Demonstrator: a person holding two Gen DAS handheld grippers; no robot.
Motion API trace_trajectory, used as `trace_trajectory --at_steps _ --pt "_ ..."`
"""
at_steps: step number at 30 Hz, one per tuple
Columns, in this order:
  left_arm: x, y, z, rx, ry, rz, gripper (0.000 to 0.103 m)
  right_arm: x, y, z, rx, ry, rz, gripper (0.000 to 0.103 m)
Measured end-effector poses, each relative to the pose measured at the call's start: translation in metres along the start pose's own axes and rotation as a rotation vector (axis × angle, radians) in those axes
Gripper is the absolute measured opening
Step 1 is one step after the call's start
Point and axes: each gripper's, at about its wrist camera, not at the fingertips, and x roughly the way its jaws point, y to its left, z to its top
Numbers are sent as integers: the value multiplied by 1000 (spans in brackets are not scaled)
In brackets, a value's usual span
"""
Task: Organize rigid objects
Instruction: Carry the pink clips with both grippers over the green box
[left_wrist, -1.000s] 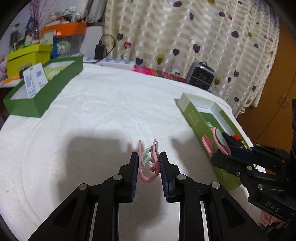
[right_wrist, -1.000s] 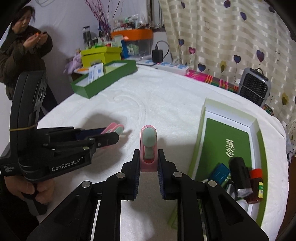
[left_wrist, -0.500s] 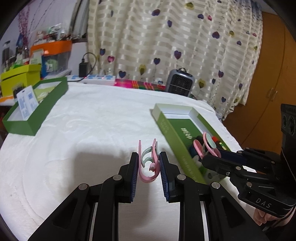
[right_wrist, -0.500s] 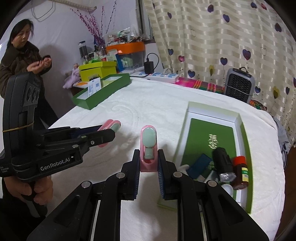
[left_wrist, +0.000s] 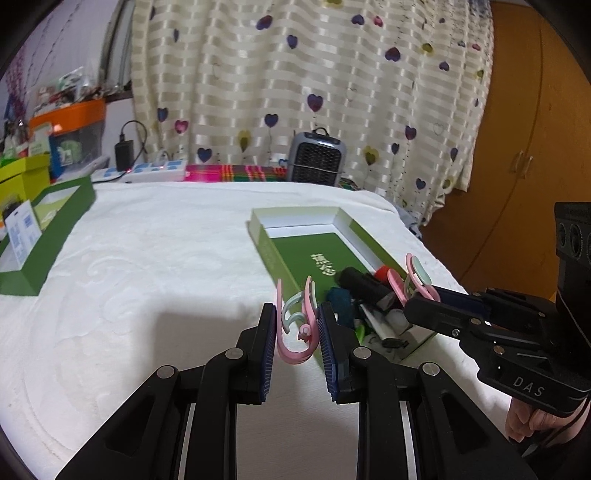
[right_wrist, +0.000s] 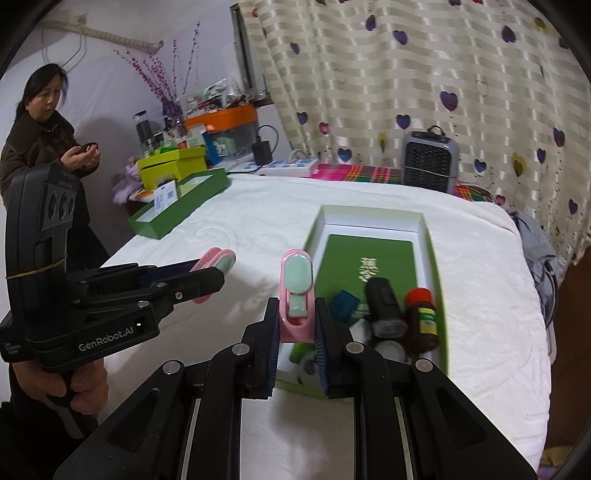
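My left gripper (left_wrist: 297, 325) is shut on a pink and mint clip (left_wrist: 297, 323), held above the white bedcover just left of the open green box (left_wrist: 295, 254). My right gripper (right_wrist: 295, 321) is shut on a second pink and mint clip (right_wrist: 295, 291), held over the near left corner of the same green box (right_wrist: 432, 258). In the left wrist view the right gripper (left_wrist: 421, 295) hangs over the box's near end with its clip (left_wrist: 415, 275). The box holds a black cylinder (right_wrist: 384, 306), a red-capped brown bottle (right_wrist: 423, 321), a dark blue piece (right_wrist: 343, 301) and white items.
A second green box (right_wrist: 177, 206) with white cards lies at the far left of the bed. Yellow-green and orange containers (right_wrist: 221, 122), a power strip (right_wrist: 291, 166) and a small grey heater (right_wrist: 430, 160) stand behind. A person (right_wrist: 40, 136) stands at far left.
Both grippers have moved right toward the green box with their clips still held, and rolled slightly. The box interior and its contents have come into fuller view.
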Motion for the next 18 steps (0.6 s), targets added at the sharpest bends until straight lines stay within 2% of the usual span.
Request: trace_trajectory --at_steps 18 --pt "28 -37 9 79 32 -45 22 -1 -30 -6 56 -6 -26 18"
